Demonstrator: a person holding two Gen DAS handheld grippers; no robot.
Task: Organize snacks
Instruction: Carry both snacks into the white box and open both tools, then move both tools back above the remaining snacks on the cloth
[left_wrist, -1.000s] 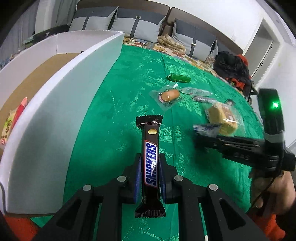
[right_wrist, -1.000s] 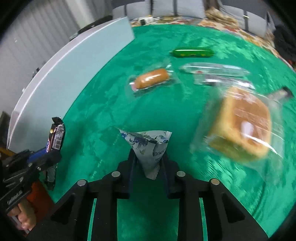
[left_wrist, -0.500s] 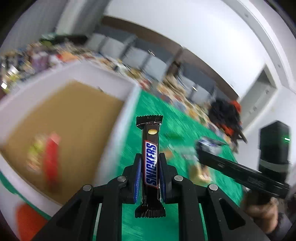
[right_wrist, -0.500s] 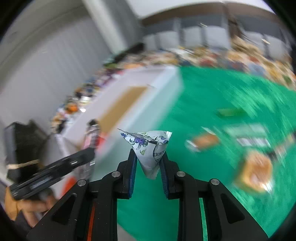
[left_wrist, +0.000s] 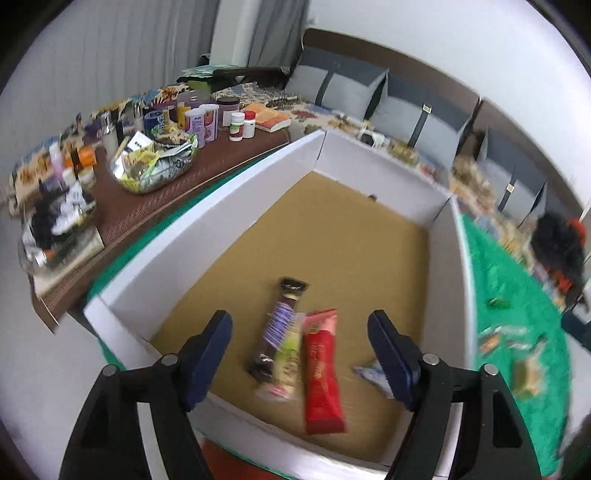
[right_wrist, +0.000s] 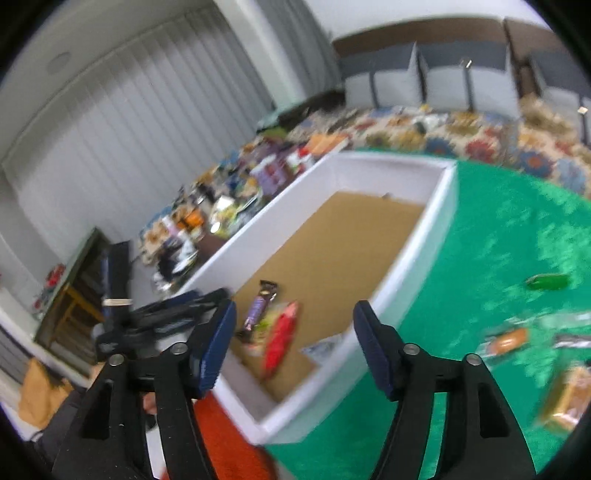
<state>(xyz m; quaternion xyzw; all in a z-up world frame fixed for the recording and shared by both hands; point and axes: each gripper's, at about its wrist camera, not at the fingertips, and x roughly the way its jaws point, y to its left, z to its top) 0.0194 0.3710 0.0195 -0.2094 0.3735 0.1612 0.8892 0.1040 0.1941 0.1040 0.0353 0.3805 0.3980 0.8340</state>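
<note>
A white box (left_wrist: 207, 218) with a brown cardboard floor lies under both grippers. On its floor are a Snickers bar (left_wrist: 279, 328), a red packet (left_wrist: 321, 369), a yellow-green packet (left_wrist: 290, 354) and a small white-and-blue packet (left_wrist: 365, 373). My left gripper (left_wrist: 299, 321) hangs over the near end, jaws opening, pads touching nothing. My right gripper (right_wrist: 295, 310) is over the box's near corner, jaws opening and empty too. The right wrist view shows the Snickers bar (right_wrist: 260, 308), the red packet (right_wrist: 280, 339), the white-and-blue packet (right_wrist: 321, 347) and the left gripper (right_wrist: 216, 295).
Green cloth (right_wrist: 498, 240) right of the box (right_wrist: 417, 266) carries a green packet (right_wrist: 546, 282), a wrapped bun (right_wrist: 506, 341) and wrapped bread (right_wrist: 569, 398). A brown side table (left_wrist: 122, 218) with bottles and a bowl of packets stands left. Grey cushions (left_wrist: 406, 107) line the back.
Both grippers swung left from the green cloth to above the box and opened. The Snickers bar left the left gripper and the white-and-blue packet left the right; both are now in the box.
</note>
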